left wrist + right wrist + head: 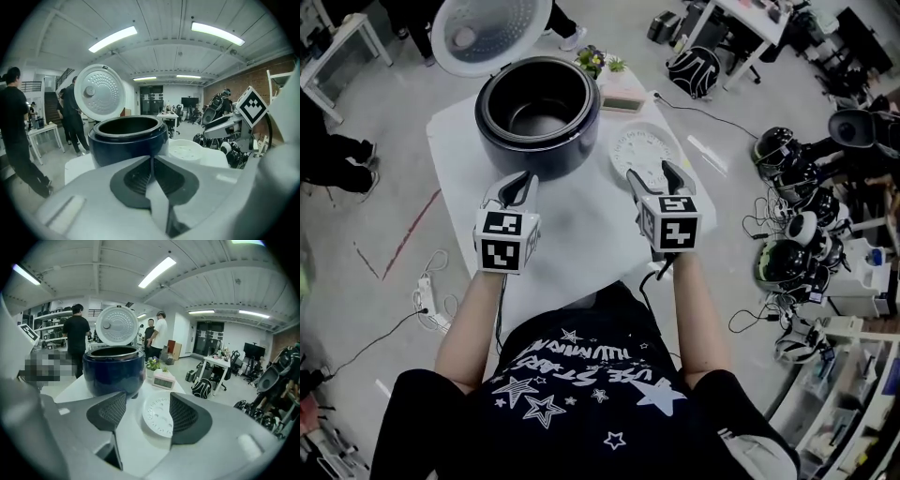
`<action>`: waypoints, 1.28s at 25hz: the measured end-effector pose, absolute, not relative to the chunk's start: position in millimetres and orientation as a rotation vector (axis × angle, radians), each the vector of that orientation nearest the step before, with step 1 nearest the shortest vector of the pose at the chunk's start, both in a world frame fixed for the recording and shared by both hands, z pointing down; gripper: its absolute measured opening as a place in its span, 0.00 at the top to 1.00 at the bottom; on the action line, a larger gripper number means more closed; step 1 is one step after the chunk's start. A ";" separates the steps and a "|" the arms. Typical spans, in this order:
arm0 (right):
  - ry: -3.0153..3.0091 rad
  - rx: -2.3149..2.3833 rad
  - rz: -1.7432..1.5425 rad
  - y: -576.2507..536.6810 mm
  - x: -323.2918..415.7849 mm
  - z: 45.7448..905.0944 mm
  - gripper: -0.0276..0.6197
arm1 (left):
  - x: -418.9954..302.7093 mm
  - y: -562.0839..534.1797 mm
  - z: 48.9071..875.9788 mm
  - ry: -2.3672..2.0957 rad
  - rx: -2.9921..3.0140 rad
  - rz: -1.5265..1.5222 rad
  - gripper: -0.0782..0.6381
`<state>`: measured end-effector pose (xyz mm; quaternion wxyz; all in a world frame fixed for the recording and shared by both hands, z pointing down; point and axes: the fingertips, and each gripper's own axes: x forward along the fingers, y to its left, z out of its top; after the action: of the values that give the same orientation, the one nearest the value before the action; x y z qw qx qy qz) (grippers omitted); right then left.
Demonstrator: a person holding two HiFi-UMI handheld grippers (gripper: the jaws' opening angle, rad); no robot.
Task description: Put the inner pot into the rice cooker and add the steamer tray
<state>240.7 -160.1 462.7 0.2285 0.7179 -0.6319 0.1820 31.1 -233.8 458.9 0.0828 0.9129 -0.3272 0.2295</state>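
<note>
The dark blue rice cooker (537, 112) stands at the far end of the white table (572, 239), its round white lid (490, 33) swung up and open. A dark pot lines the cooker's mouth (127, 125). The white perforated steamer tray (643, 150) lies flat on the table to the cooker's right. My left gripper (525, 178) is shut and empty, just short of the cooker's near side (151, 158). My right gripper (654, 172) is open above the tray's near edge, and the tray (158, 417) shows between its jaws without touching them.
A pink box (623, 89) and a small potted plant (592, 61) sit behind the tray. Helmets and cables (787, 216) crowd the floor at the right. A power strip (427, 300) lies on the floor at the left. People (16, 126) stand beyond the table.
</note>
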 end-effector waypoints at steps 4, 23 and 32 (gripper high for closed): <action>-1.722 1.938 0.510 -160.6 268.3 480.9 0.47 | 57.3 -226.4 476.3 -0.959 2.694 0.737 0.89; -1.718 1.845 0.743 -165.8 394.9 555.4 0.49 | 147.3 -220.4 511.4 -1.057 2.540 0.892 0.89; -1.704 1.778 1.003 -177.3 421.3 603.0 0.58 | 166.4 -211.0 529.4 -1.134 2.428 0.914 0.89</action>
<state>421.3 -177.3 603.0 0.2392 0.6493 -0.6222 0.3662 166.4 -211.0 529.4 0.1546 0.8473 -0.3956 0.3190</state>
